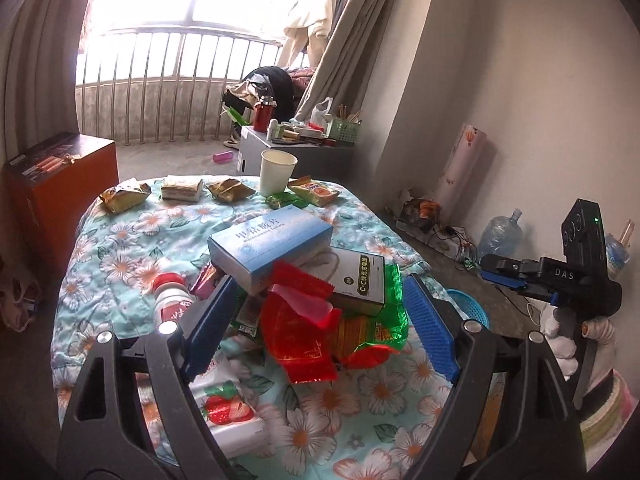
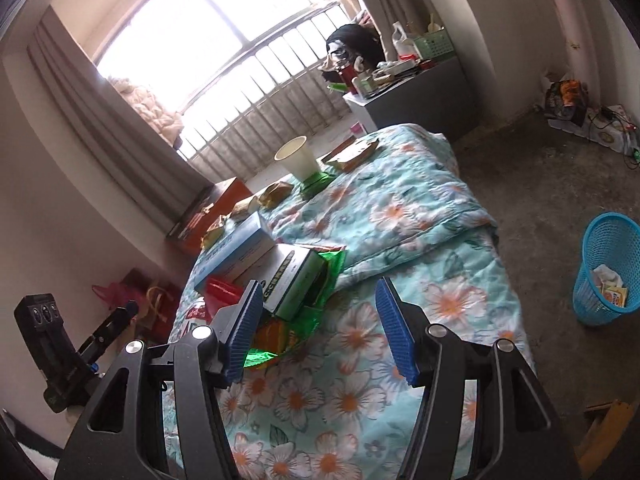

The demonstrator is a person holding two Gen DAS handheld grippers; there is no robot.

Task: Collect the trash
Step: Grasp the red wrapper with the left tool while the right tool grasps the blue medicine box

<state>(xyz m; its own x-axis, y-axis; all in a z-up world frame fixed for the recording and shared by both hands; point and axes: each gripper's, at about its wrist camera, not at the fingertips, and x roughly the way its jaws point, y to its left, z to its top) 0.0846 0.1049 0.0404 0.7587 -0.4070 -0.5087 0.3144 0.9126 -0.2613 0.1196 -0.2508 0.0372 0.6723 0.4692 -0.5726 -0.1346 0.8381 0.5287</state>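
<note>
A heap of trash lies on the floral quilt (image 1: 132, 240): a red wrapper (image 1: 304, 344), a green snack bag (image 1: 376, 328), a light blue box (image 1: 272, 244) and a white and black box (image 1: 360, 280). My left gripper (image 1: 320, 322) is open, and its blue pads stand either side of the red wrapper without pressing it. My right gripper (image 2: 320, 336) is open over bare quilt (image 2: 400, 216), its left pad just above the green bag (image 2: 280, 344). The two boxes (image 2: 236, 256) lie to its left. A blue mesh trash basket (image 2: 608, 268) stands on the floor at the right.
A paper cup (image 1: 278, 172) and several snack packets (image 1: 124, 196) line the quilt's far edge. A red-capped bottle (image 1: 172, 300) and a strawberry tissue pack (image 1: 224, 404) lie near my left finger. An orange box (image 1: 60, 188) stands left, with a cluttered grey cabinet (image 1: 296, 148) behind.
</note>
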